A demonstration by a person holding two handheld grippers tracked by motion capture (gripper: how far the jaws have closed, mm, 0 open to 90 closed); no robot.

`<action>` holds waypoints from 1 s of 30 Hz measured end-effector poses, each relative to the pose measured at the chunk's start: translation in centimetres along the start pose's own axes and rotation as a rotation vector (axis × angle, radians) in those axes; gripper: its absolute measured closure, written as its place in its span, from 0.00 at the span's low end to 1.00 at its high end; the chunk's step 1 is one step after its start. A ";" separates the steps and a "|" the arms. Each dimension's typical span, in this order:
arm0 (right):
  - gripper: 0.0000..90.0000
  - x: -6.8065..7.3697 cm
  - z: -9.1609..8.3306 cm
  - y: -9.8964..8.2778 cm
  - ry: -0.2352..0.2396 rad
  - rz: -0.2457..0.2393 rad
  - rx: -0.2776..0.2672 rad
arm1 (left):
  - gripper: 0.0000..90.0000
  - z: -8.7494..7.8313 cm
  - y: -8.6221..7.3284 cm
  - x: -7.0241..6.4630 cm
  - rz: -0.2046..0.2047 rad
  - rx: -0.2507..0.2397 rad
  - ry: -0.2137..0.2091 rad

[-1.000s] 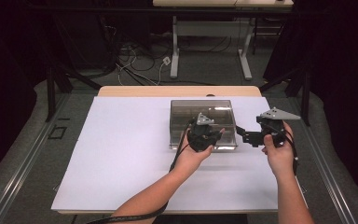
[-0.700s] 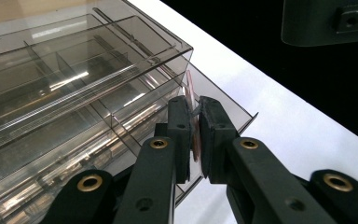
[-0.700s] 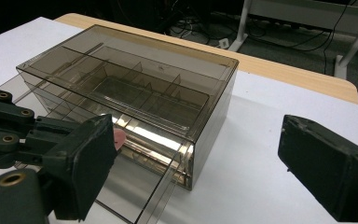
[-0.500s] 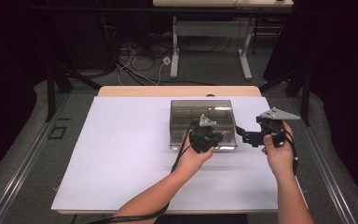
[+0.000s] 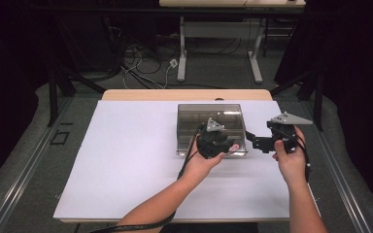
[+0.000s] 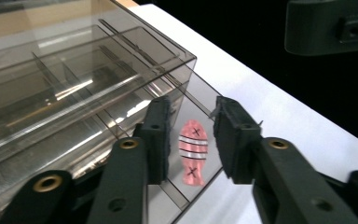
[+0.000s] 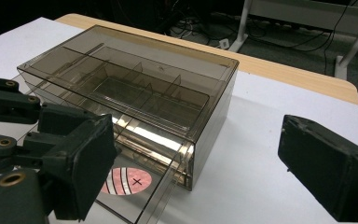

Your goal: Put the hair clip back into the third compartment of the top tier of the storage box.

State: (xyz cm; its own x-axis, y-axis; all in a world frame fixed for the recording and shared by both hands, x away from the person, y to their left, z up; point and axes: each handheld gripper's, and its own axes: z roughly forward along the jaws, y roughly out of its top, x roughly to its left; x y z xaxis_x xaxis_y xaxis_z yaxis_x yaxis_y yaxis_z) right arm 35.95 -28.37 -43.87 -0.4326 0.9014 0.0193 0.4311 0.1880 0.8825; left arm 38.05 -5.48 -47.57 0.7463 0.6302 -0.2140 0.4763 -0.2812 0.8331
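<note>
The left gripper [image 6: 191, 140] has its jaws parted, and they have just been opening; the pink fish-shaped piece [image 6: 193, 152], striped white and marked with two black crosses, lies between the two pads but neither pad presses on it. The fish rests flat on the floor of the pulled-out drawer [image 6: 200, 100] of the smoky clear organizer box [image 6: 74, 79], in the corner compartment nearest the person. In the high view the left gripper [image 5: 212, 144] hovers over the box [image 5: 209, 114] at its 6 o'clock edge, and the fish [image 5: 234, 147] shows as a pink spot at about 3 o'clock from that gripper. The right gripper [image 7: 191, 172] stands wide apart and grasps nothing; from its own view the box [image 7: 168, 65] sits at 12 o'clock and the fish [image 7: 127, 181] lies low by its left-hand jaw. In the high view the right gripper [image 5: 248, 139] sits at 3 o'clock from the box, just beside it, above the white table cover [image 5: 126, 160].
</note>
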 end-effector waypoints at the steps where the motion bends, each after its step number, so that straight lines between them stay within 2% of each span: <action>1: 0.12 0.0 0.0 0.0 0.000 0.000 -0.001 | 0.71 -0.1 0.0 0.1 -0.002 0.002 0.001; 4: 0.12 0.0 0.0 0.0 0.000 0.000 -0.001 | 0.68 -0.2 0.1 0.2 -0.006 -0.012 0.004; 6: 0.12 0.0 0.0 0.0 -0.001 0.000 -0.001 | 0.65 -0.3 0.1 0.2 0.012 -0.020 0.022; 13: 0.12 0.1 0.0 0.0 0.000 0.004 0.010 | 0.54 -0.7 0.2 0.3 0.018 -0.033 0.033; 19: 0.12 0.0 0.0 0.0 0.001 0.002 0.010 | 0.49 -1.2 0.3 0.4 0.026 -0.051 0.046; 23: 0.12 0.1 0.0 0.0 0.002 -0.004 0.002 | 0.46 -1.6 0.4 0.6 0.018 -0.057 0.027; 30: 0.12 0.2 0.0 0.0 0.002 0.001 0.010 | 0.42 -2.7 0.6 0.6 0.045 -0.087 0.045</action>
State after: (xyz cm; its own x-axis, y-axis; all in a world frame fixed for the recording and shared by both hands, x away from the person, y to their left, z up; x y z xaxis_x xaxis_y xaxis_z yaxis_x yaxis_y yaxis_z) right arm 35.88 -28.17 -43.88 -0.4335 0.9009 0.0211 0.4396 0.1910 0.8777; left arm 37.56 -3.35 -45.82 0.7436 0.6507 -0.1538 0.3993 -0.2475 0.8828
